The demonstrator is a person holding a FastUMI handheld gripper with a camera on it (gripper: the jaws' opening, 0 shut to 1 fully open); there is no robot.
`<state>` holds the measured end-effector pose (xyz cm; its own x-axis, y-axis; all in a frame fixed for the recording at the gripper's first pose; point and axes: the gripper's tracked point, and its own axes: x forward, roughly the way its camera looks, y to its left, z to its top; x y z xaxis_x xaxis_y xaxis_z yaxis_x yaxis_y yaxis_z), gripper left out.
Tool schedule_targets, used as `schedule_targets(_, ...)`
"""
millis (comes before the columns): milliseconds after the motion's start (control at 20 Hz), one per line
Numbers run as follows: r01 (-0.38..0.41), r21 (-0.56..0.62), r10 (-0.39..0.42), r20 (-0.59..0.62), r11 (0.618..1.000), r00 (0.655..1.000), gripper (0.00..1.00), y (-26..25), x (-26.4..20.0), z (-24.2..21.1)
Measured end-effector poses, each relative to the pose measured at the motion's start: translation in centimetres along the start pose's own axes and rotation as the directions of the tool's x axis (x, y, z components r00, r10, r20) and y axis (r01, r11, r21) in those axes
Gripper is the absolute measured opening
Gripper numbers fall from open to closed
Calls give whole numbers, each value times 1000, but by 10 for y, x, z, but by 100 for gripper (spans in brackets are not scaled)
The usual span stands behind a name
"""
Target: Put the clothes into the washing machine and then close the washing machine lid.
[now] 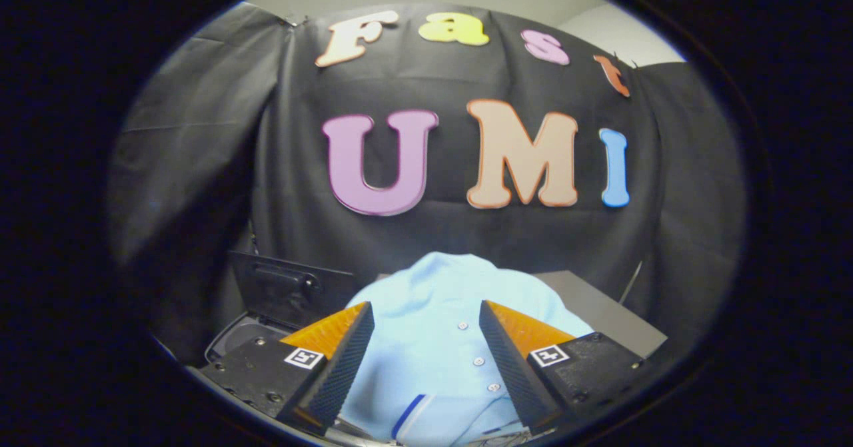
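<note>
Pale-blue shirt (440,327) lies between open tongs (426,317).

We see a grey table (603,310) running back to the booth's black cloth wall. On it lies a light blue buttoned shirt (440,300), heaped up. To the shirt's left sits the washing machine (246,334), its dark lid (286,290) standing open.

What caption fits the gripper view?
Open gripper over light-blue buttoned shirt; black washing machine lid raised behind.
</note>
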<state>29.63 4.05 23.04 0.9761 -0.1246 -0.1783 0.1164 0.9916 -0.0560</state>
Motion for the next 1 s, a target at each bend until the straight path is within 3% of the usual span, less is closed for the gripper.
schedule_targets(200, 110, 12, -108, -133, 994, 985, 97, -22, 35, -26)
schedule_targets(400, 99, -30, -103, -210, 995, 972, 96, -22, 44, -36)
schedule_targets(550, 126, 55, -108, -262, 990, 959, 95, -21, 44, -42)
schedule_targets(750, 124, 10, -117, -271, 992, 955, 95, -19, 44, -39)
schedule_targets(1000, 150, 35, -134, -284, 988, 949, 96, -18, 47, -41)
